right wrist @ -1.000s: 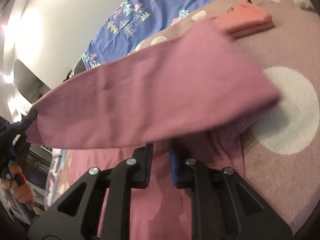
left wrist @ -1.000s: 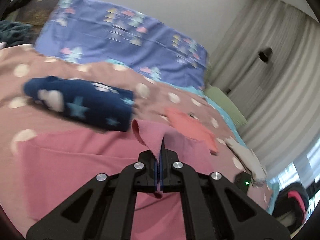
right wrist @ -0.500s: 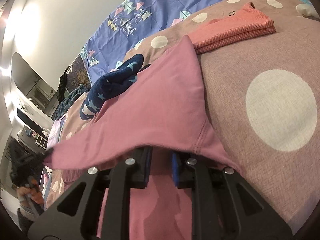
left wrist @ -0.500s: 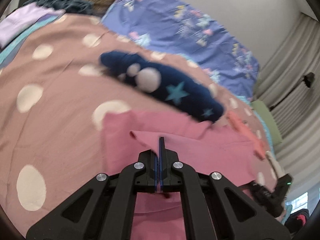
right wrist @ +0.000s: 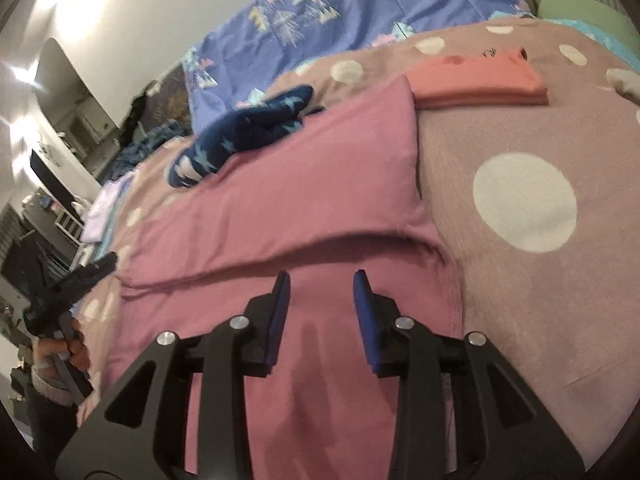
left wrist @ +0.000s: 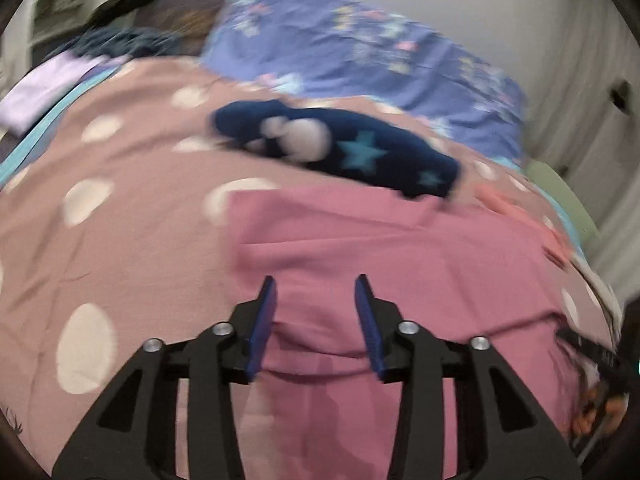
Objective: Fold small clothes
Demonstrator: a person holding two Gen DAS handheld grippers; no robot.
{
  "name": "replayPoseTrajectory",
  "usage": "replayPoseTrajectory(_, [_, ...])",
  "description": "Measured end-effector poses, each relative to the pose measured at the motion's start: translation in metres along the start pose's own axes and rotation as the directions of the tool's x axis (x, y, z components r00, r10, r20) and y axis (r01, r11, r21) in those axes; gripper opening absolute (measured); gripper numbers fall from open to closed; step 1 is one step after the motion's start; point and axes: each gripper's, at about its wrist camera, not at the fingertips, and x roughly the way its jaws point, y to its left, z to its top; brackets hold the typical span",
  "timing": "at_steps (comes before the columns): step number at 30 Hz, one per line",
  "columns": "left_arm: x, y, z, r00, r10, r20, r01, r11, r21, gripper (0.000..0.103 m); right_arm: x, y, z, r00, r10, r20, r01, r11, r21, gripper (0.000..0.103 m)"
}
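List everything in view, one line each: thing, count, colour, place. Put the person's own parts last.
pink garment: 1, pink, spread on the bedspread under both grippers, one layer folded over
navy garment: 1, navy with light stars and white patches, touching the pink garment's far edge
coral garment: 1, coral, folded, at the pink garment's far right corner
bedspread: 1, dusty pink with white dots, under the clothes
blue sheet: 1, blue with printed shapes, at the far side by the wall
lilac cloth: 1, pale lilac, far left edge of the bed
left gripper: 1, black with blue pads, open above the pink garment
right gripper: 1, black with blue pads, open above the pink garment
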Motion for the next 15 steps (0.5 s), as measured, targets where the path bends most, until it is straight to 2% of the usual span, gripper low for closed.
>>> replayPoseTrajectory(3, [0.017,-0.019,-0.014,0.998,0.035,-0.052,-0.030,0.995,0.094,0.047,0.002,-0.007,0.001,0.998,-0.057,0.024,0.057,0.998,-0.004,0.049])
replayPoseTrajectory(5, [0.033,-0.017,-0.026,0.991,0.083,-0.100,-0.073,0.992,0.107,0.047,0.013,-0.020,-0.005,0.997,-0.072,0.002,0.072,0.997,0.027,0.044])
replayPoseTrajectory(8, [0.019,-0.005,-0.027,0.996,0.057,-0.063,-0.054,0.997,0.049,0.047,0.008,-0.021,-0.003,0.998,-0.062,0.012,0.061,0.998,0.033,0.043])
replayPoseTrajectory(13, [-0.009,0.020,-0.033,0.990,0.142,-0.011,-0.142,0.990,0.006,0.047,0.010,-0.020,-0.006,0.998,-0.063,0.012,0.063,0.998,0.018,0.046])
replayPoseTrajectory(14, [-0.010,0.025,-0.034,0.990,0.138,-0.016,-0.138,0.990,-0.012,0.047,0.010,-0.020,-0.006,0.998,-0.059,0.012,0.058,0.998,0.019,0.047])
replayPoseTrajectory(15, [-0.011,0.031,-0.035,0.991,0.128,-0.025,-0.129,0.991,-0.032,0.041,0.011,-0.021,-0.006,0.999,-0.054,0.011,0.053,0.998,0.021,0.048])
